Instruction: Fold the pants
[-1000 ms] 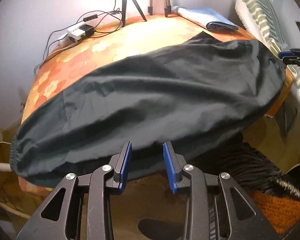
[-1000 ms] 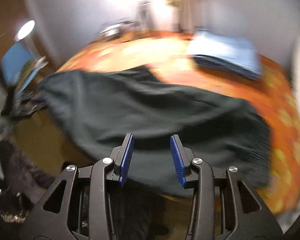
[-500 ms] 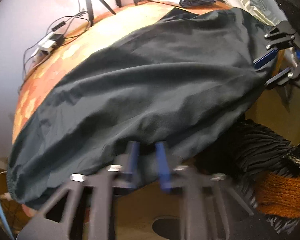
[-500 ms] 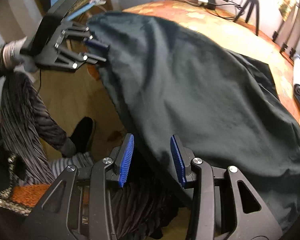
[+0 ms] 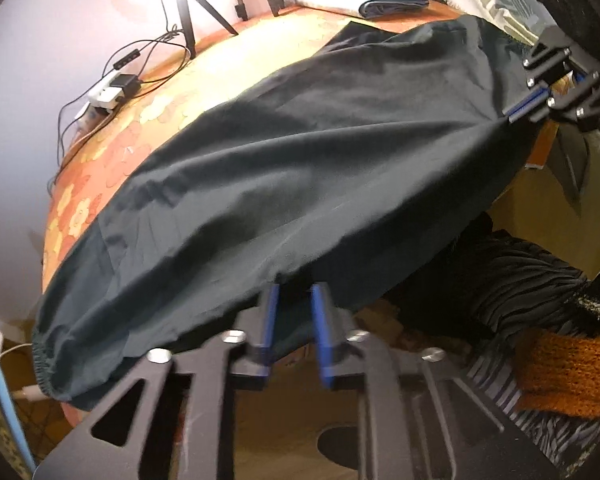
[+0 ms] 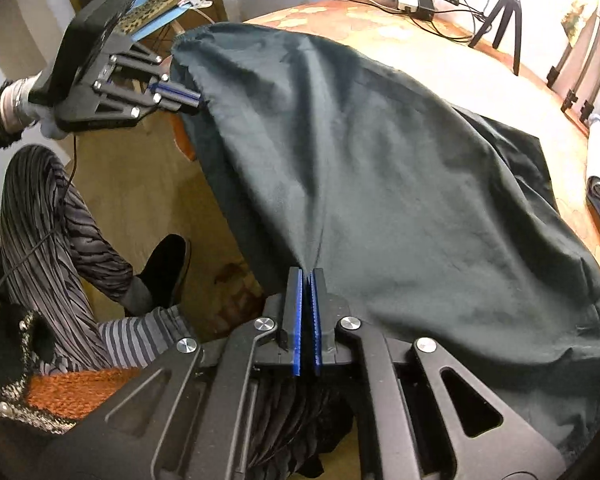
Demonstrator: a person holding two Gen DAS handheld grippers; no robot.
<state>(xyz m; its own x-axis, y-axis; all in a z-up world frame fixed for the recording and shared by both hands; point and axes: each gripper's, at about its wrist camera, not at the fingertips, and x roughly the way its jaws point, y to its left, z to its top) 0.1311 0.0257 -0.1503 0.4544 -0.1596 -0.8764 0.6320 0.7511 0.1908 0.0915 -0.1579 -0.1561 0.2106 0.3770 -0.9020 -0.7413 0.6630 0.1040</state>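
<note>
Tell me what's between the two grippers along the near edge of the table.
Only the dark pants: their near edge spans from the left gripper to the right gripper, which is clamped on it. The right wrist view shows this best.

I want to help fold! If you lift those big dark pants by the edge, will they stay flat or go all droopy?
Probably droopy: the dark green cloth pants already sag over the table edge and wrinkle toward the right tool. They look thin, so likely light.
</note>
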